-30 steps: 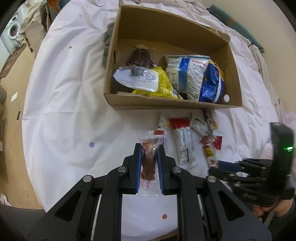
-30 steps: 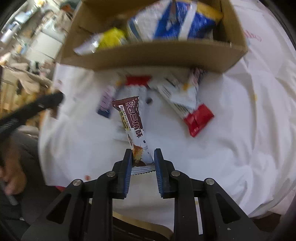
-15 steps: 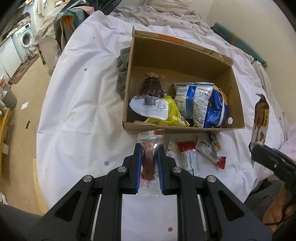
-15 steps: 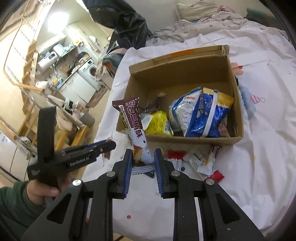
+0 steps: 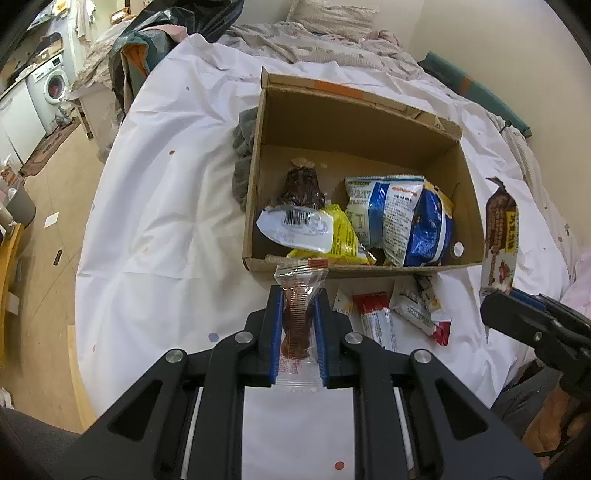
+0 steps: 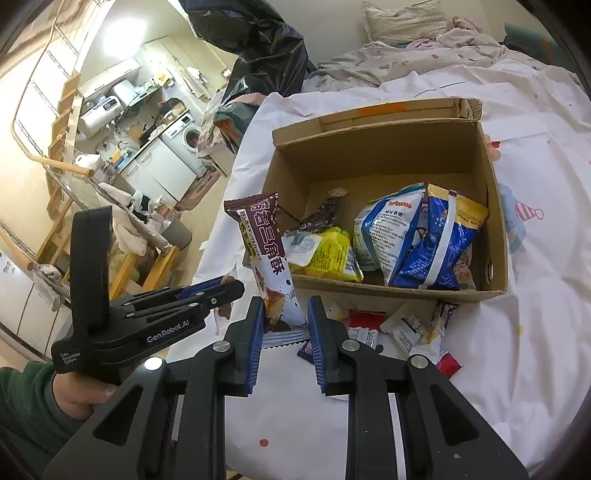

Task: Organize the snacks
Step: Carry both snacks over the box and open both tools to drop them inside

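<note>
An open cardboard box (image 5: pixel 373 107) (image 6: pixel 495 206) sits on the white-sheeted bed and holds blue-and-white chip bags (image 5: pixel 402 218) (image 6: pixel 417 240), a yellow pack (image 6: pixel 332 254) and a dark wrapped snack (image 5: pixel 301 188). My left gripper (image 5: pixel 299 321) is shut on a clear packet with a red-brown snack (image 5: pixel 295 317), held above the sheet just in front of the box. My right gripper (image 6: pixel 286 325) is shut on a brown-and-white bar (image 6: pixel 266 254), held upright left of the box; that bar also shows in the left wrist view (image 5: pixel 500 236).
Several small snack packets (image 5: pixel 402 314) (image 6: pixel 402 325) lie loose on the sheet in front of the box. A grey cloth (image 5: pixel 243 162) lies at the box's left side. The bed edge drops to a wooden floor (image 5: pixel 37 258) on the left. Pillows and bedding (image 6: pixel 406 22) lie behind.
Both grippers have lifted up and back from the loose packets, each carrying its snack. The box and bed now appear farther below, and the view widens.
</note>
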`<act>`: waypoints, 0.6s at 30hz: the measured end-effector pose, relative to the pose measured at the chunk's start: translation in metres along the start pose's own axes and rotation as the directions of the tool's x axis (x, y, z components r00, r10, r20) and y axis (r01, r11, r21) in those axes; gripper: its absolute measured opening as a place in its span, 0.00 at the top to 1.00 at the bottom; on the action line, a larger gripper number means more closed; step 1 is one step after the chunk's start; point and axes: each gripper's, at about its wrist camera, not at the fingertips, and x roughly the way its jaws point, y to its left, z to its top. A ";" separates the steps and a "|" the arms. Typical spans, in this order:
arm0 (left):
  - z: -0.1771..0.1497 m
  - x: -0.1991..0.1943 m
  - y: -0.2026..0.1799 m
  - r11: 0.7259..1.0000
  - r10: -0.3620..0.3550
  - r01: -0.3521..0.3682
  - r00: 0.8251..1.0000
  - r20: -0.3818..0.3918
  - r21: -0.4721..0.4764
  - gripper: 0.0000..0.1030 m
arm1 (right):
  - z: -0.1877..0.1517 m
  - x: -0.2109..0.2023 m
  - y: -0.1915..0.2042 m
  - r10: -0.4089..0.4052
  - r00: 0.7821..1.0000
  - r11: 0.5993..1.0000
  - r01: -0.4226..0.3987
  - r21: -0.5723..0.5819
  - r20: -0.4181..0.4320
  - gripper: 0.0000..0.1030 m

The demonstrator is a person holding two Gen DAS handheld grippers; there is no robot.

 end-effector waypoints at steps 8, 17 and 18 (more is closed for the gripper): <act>0.024 -0.013 -0.004 1.000 -0.023 0.023 0.998 0.052 -0.014 0.87 | 0.019 -0.030 -0.016 -0.016 0.984 0.997 0.002 0.078 0.175 0.76; 0.075 -0.027 -0.017 0.998 -0.027 0.020 0.992 0.125 0.055 0.87 | 0.057 -0.047 -0.050 0.005 0.959 0.974 -0.069 0.218 0.282 0.76; 0.079 -0.027 -0.018 0.998 -0.029 0.022 0.991 0.128 0.059 0.87 | 0.057 -0.049 -0.052 0.004 0.957 0.971 -0.073 0.226 0.290 0.76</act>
